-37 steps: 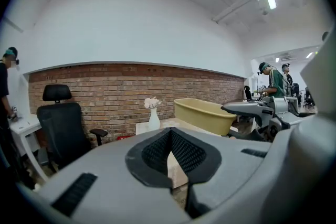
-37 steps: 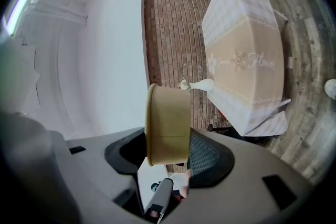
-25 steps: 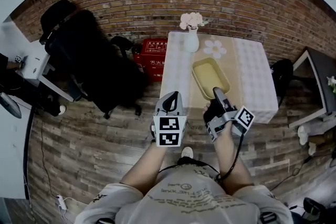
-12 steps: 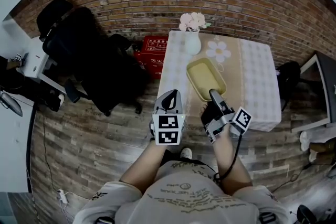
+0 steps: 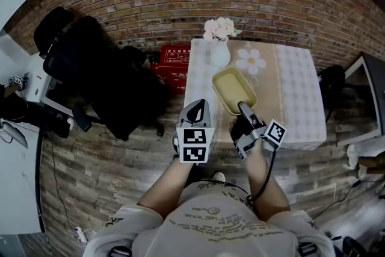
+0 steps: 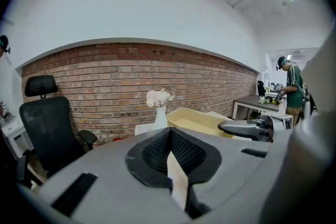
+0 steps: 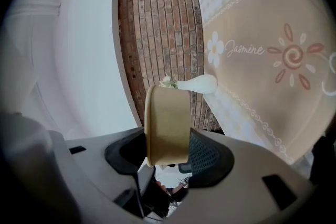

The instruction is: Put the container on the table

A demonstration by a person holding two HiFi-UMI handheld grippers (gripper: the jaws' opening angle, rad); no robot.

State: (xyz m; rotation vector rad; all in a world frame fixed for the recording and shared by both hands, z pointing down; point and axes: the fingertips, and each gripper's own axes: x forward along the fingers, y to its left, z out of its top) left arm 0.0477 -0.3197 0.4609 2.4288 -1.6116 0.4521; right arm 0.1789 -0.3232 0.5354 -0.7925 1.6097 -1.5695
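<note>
A pale yellow container (image 5: pixel 234 88) hangs over the near left part of the table (image 5: pixel 298 90), which wears a checked cloth with a flower print. My right gripper (image 5: pixel 245 110) is shut on the container's near wall. In the right gripper view the container (image 7: pixel 167 123) sits between the jaws, rolled on its side in the picture. Whether it touches the cloth I cannot tell. My left gripper (image 5: pixel 195 112) is just left of the table's near corner, its jaws together and empty. From the left gripper view I see the container (image 6: pixel 197 119) beside a white vase (image 6: pixel 160 117).
A white vase (image 5: pixel 220 52) of pale flowers stands at the table's far left, just beyond the container. A black office chair (image 5: pixel 99 72) and a red box (image 5: pixel 173 61) are left of the table. Desks stand at both sides of the room. A person (image 6: pixel 292 86) works far off.
Both grippers have moved forward toward the table. The container has travelled with the right gripper, further over the cloth and closer to the vase.
</note>
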